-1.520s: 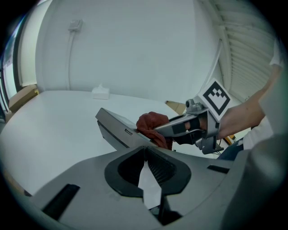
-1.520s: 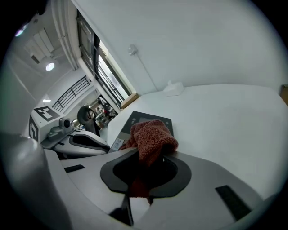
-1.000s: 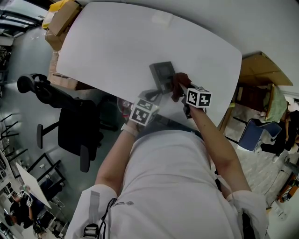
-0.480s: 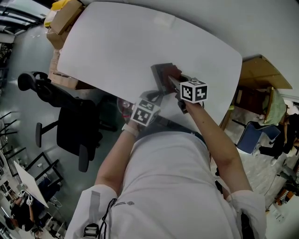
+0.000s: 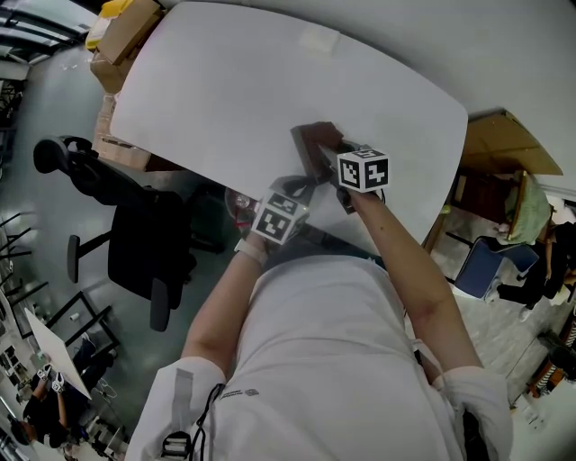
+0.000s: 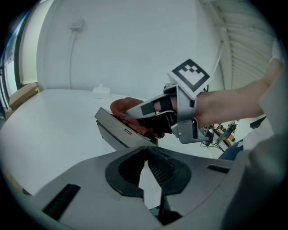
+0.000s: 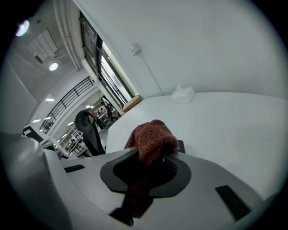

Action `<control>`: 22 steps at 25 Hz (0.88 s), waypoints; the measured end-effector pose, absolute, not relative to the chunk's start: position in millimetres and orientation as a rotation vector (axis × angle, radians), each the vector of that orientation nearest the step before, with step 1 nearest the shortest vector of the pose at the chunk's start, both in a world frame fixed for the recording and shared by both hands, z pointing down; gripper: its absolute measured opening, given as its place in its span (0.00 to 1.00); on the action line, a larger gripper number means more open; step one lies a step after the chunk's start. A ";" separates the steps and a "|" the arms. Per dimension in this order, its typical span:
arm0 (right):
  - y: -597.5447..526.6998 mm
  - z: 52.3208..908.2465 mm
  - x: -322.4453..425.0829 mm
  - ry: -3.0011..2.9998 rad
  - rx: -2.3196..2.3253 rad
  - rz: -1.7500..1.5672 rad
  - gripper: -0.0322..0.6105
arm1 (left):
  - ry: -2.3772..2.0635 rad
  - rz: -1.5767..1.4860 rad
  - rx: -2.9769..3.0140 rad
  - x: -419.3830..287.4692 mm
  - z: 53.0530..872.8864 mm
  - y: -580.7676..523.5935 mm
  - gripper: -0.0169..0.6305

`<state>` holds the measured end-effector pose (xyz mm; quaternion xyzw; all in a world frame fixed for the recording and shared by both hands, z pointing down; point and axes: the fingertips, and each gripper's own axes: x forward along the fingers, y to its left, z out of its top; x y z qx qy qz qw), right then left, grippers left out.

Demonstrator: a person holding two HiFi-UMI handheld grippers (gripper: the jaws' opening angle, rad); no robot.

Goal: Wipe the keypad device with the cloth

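Boxes (image 5: 121, 36): cardboard, stacked off the table's (image 5: 225, 81) 10 o'clock corner; a yellow item (image 5: 114, 10) lay on top, insides hidden.
Device (image 6: 118, 132): grey slab, tilted, at the table's near edge.
Cloth (image 7: 150, 139): rust-red, bunched on the device's top face, clamped in the right gripper (image 7: 148, 168), which reached in from 4 o'clock.
Left gripper (image 6: 146, 155): jaws together at the device's near corner, perhaps pinching it.

One cloth (image 7: 153, 137), apparently one keypad device (image 6: 118, 130)
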<state>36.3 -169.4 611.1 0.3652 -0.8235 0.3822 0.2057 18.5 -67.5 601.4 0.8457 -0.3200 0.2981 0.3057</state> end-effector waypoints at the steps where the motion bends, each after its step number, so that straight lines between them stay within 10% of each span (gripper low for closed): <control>1: -171.0 615.2 40.0 -2.285 1.034 1.065 0.16 | -0.848 0.788 2.238 18.4 601.6 -67.6 0.05; 22: -158.4 647.4 84.1 -2.122 1.134 1.079 0.16 | -0.776 0.733 2.243 22.7 603.9 -45.5 0.05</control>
